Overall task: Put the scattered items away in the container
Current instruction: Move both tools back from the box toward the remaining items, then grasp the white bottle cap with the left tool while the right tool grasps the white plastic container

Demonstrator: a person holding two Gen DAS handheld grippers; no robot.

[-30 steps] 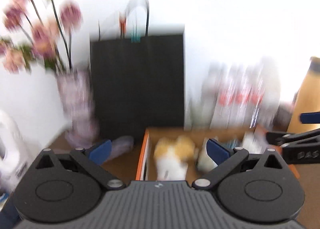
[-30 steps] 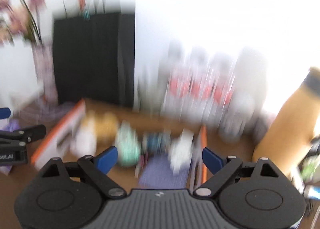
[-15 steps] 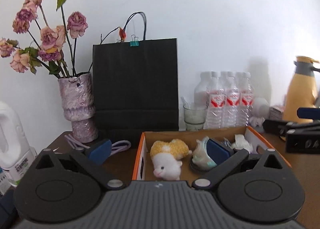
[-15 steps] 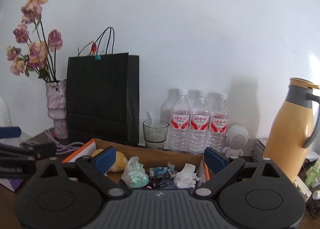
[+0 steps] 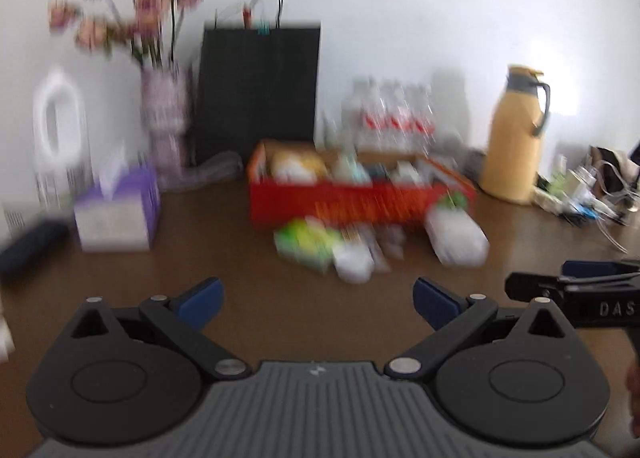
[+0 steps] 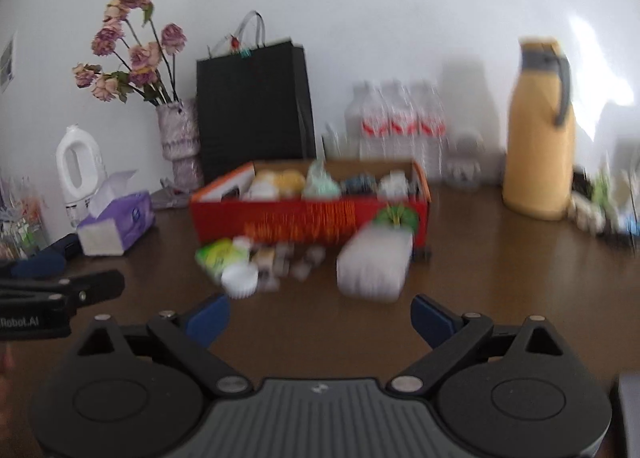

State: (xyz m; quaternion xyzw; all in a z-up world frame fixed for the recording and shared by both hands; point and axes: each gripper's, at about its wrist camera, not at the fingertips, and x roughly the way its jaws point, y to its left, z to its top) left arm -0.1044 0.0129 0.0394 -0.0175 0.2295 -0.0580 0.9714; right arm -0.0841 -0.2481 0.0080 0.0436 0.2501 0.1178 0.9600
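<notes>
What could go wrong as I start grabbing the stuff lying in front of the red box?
The small items sit bunched tight beside the white cap, so a wide-open right gripper might knock neighbours aside. The white pack leans close against the red box, leaving little finger room. The left gripper is near; the two could collide.

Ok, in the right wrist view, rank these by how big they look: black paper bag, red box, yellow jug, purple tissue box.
1. black paper bag and red box: too close to call; the box sits nearer the camera.
2. yellow jug.
3. purple tissue box, clearly the smallest.
</notes>
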